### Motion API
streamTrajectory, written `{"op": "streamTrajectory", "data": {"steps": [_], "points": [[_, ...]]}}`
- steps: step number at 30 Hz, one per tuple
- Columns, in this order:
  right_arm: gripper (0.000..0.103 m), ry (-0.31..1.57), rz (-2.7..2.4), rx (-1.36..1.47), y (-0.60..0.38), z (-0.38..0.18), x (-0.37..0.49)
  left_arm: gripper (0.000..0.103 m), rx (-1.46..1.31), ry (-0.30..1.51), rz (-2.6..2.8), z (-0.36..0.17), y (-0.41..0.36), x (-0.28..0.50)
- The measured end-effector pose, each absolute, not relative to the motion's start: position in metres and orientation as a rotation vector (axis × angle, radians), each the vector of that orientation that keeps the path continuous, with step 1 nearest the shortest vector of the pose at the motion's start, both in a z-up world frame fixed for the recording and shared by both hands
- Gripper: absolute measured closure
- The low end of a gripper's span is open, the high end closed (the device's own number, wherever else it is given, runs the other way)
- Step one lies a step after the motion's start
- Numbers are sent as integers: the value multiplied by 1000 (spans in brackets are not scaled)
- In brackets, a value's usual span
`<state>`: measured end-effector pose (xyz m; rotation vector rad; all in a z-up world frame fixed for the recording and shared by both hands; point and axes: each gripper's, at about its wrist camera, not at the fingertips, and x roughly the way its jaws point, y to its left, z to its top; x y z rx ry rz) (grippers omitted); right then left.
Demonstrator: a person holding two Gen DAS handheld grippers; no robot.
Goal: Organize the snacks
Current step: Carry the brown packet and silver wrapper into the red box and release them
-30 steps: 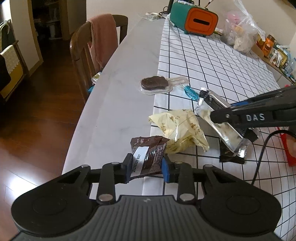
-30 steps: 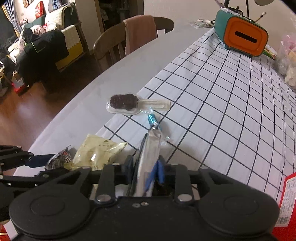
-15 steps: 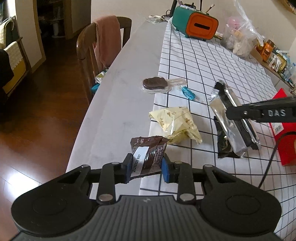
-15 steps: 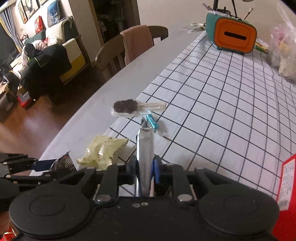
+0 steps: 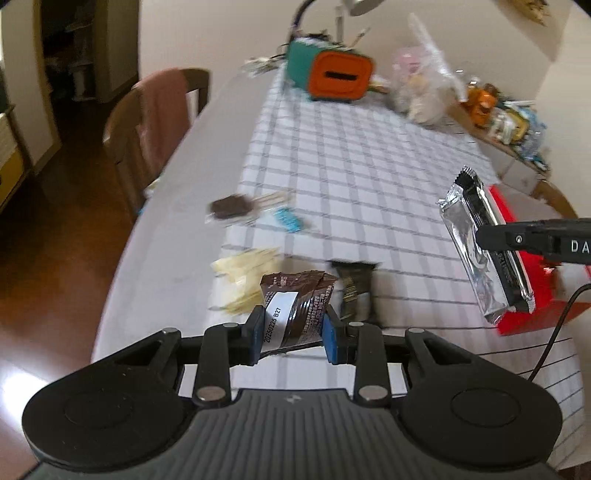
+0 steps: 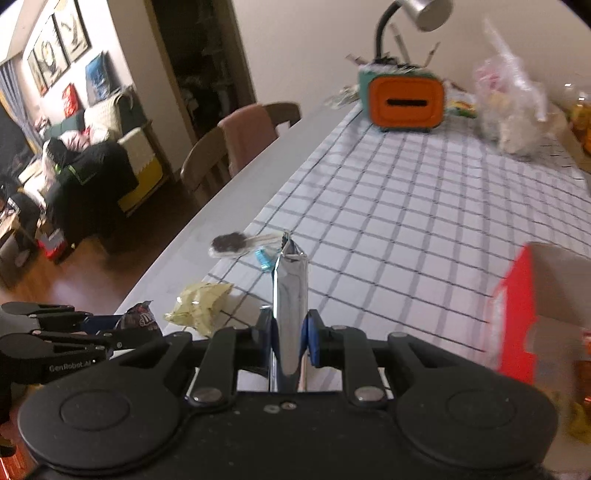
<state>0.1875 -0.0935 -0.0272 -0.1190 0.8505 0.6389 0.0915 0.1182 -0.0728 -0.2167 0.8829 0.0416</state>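
My left gripper (image 5: 292,334) is shut on a small brown snack packet (image 5: 295,306) with a white date label, held above the table's near edge. My right gripper (image 6: 287,338) is shut on a long silver-and-black snack bar (image 6: 290,295), which stands edge-on between the blue pads. In the left wrist view that bar (image 5: 480,251) hangs in the air over a red box (image 5: 532,295) at the right. On the checked cloth (image 5: 362,166) lie a yellow crumpled packet (image 5: 245,275), a black packet (image 5: 356,291), a chocolate ice-cream bar in clear wrap (image 5: 232,206) and a small blue candy (image 5: 288,221).
The red box (image 6: 517,306) stands open-topped at the right. At the far end sit a teal and orange tissue box (image 6: 402,99), a desk lamp (image 6: 424,11) and a clear bag of snacks (image 6: 509,110). A wooden chair with a pink cloth (image 6: 247,140) stands at the left.
Both grippers have risen with their snacks. The silver bar has come up off the black packet and moved right, over the red box. The brown packet has lifted away from the yellow packet.
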Motion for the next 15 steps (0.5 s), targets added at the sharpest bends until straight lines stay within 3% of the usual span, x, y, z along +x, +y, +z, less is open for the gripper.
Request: {"op": "streamTrajectory", "data": {"steps": [15], "points": [[85, 753, 513, -46, -243, 10, 189, 72, -50, 803, -156, -22, -50, 139]]}}
